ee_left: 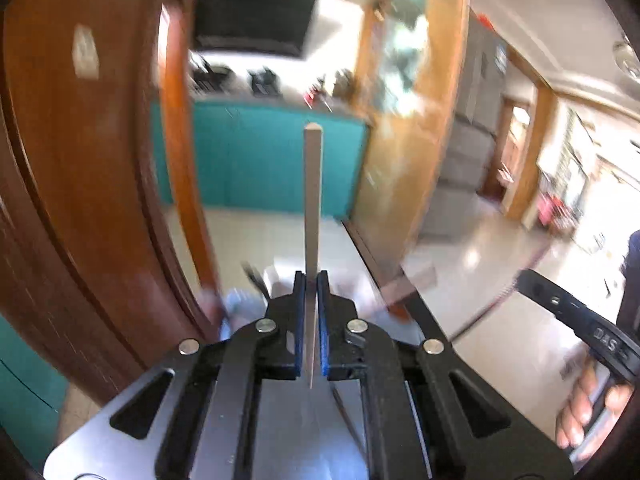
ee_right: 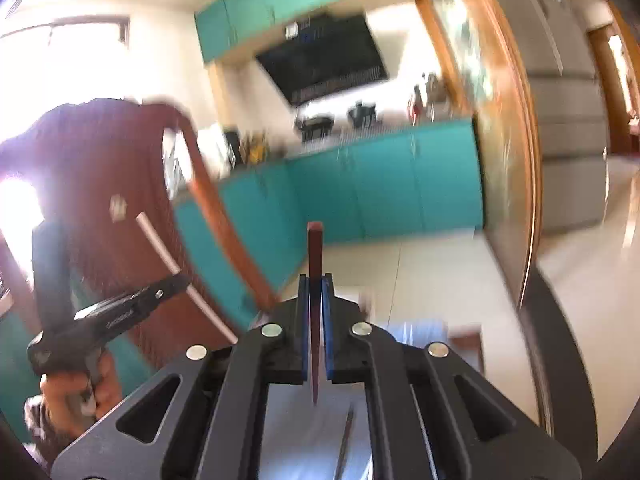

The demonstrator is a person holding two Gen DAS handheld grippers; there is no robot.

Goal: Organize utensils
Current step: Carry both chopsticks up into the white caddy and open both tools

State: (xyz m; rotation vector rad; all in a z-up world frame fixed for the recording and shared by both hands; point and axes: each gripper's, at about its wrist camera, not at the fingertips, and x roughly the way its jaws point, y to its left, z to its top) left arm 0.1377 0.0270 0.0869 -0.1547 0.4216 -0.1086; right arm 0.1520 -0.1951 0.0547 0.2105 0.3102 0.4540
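Left wrist view, held thing: a pale grey, square-section chopstick (ee_left: 312,216), clamped in the left gripper (ee_left: 311,280).
Left wrist view, long axis: runs straight forward along the fingers; blunt square end points away from the camera, thin tapered tip points back over the gripper's metal plate.
Left wrist view, jaws: blue-padded fingers (ee_left: 299,320) pressed together on the pale chopstick, a pad on either flat side, only the stick's width between them.
Left wrist view, position: chopstick is held in the air, touching nothing but the pads.
Left wrist view, background: blurred; brown wooden door (ee_left: 80,160) at left, teal base cabinets (ee_left: 260,160) behind the chopstick, black range hood (ee_left: 252,16) above.
Left wrist view, only here: the right hand (ee_left: 588,408) on a black gripper handle at the lower right edge; that gripper's jaws are out of frame.

Right wrist view, held thing: a dark reddish-brown wooden chopstick (ee_right: 315,264), clamped in the right gripper (ee_right: 315,284).
Right wrist view, long axis: forward along the fingers; blunt end away, tapered tip toward the camera.
Right wrist view, jaws: blue pads (ee_right: 303,320) closed tight on the brown chopstick.
Right wrist view, position: held in the air, clear of all surfaces.
Right wrist view, only here: the left hand (ee_right: 76,392) on its black handle at lower left, with the pale chopstick showing as a blurred white bar slanting up-left; grey refrigerator (ee_right: 568,120) at right.
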